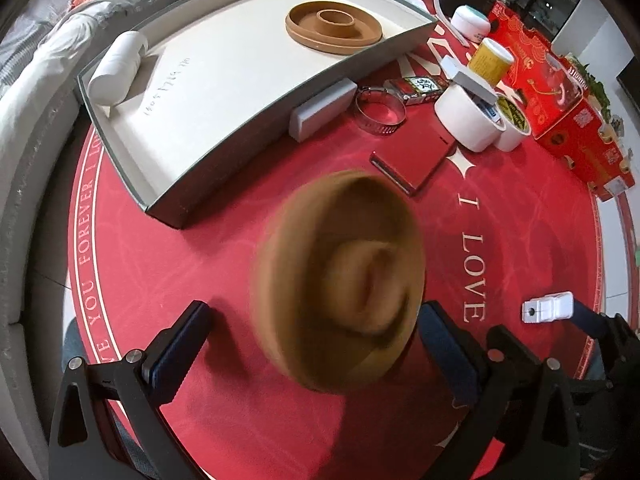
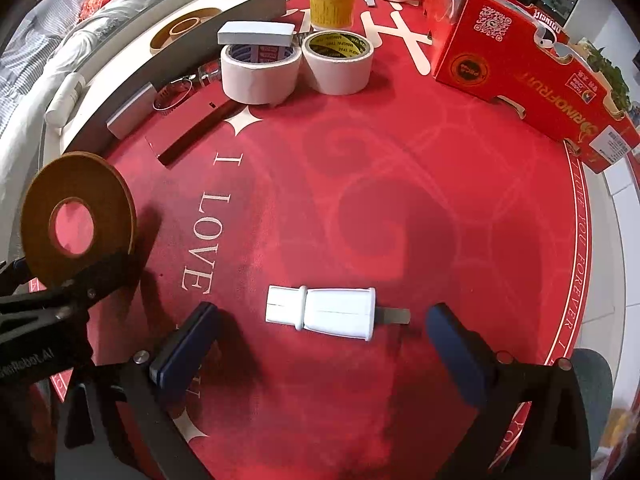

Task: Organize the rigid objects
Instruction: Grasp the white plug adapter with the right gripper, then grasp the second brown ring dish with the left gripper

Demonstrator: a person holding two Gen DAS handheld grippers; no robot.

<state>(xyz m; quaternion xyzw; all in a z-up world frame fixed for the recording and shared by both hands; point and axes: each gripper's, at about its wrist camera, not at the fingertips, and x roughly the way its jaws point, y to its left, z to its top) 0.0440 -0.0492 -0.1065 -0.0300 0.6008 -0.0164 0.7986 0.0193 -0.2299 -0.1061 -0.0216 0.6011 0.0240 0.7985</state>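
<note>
A brown ring-shaped dish [image 1: 336,280] stands tilted on edge between the fingers of my left gripper [image 1: 316,308]. It is blurred. Its rim is close to the right finger [image 1: 448,352], and red cloth shows between it and the left finger [image 1: 180,352], so the jaws are open. The right wrist view shows the same dish [image 2: 78,224] at the far left, above the left gripper's dark frame. A white plug adapter [image 2: 320,312] lies flat on the cloth between the wide-open fingers of my right gripper [image 2: 322,308], untouched. A second brown ring dish [image 1: 334,28] and a white bottle [image 1: 116,68] lie in the grey tray [image 1: 224,92].
On the red cloth beyond the grippers lie a grey block [image 1: 322,108], a metal clamp ring [image 1: 380,110] and a flat red box [image 1: 416,156]. Two white tape rolls [image 2: 260,76] [image 2: 338,64], a yellow jar [image 2: 332,4] and a red carton [image 2: 520,64] stand further back.
</note>
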